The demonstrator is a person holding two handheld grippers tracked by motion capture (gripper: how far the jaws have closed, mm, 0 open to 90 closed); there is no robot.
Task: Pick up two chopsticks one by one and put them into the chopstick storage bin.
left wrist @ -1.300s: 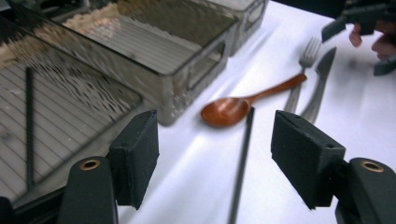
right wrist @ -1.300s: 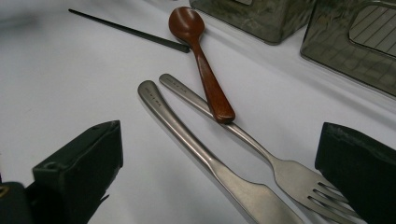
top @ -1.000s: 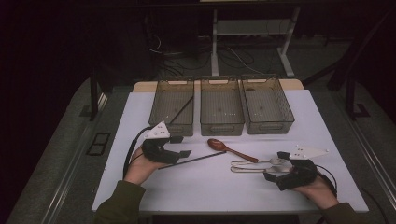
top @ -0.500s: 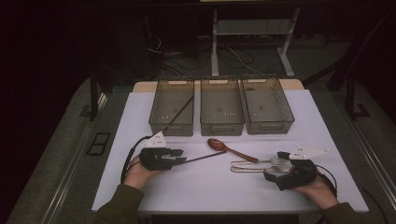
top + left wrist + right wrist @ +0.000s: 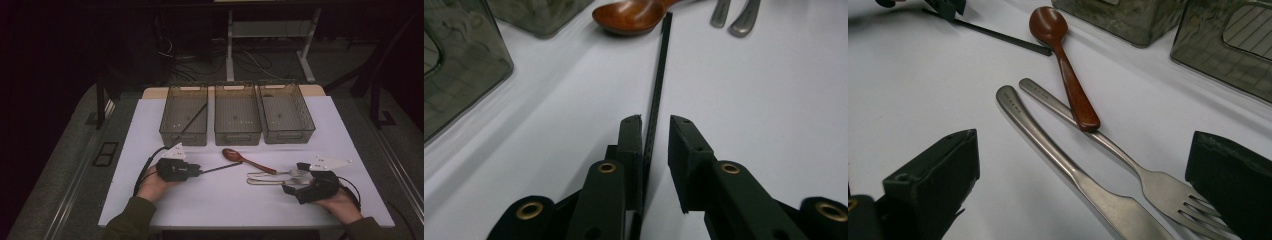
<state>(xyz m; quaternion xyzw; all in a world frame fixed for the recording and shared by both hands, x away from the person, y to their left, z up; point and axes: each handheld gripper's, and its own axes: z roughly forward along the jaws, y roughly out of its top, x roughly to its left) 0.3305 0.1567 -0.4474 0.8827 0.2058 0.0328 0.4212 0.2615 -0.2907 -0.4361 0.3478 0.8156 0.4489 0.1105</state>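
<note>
Black chopstick (image 5: 655,100) flat on the table, between the left gripper's (image 5: 655,127) closing, not-yet-clamped jaws; right jaws wide apart.

Ahead of my fingers stand three mesh bins (image 5: 237,120) in a row. One black chopstick (image 5: 659,85) runs out from between my left fingers, and a second chopstick (image 5: 192,119) leans in the bin nearest them. By my right fingers lie one wooden spoon (image 5: 1063,60), one metal fork (image 5: 1128,160) and one metal knife (image 5: 1068,170).
</note>
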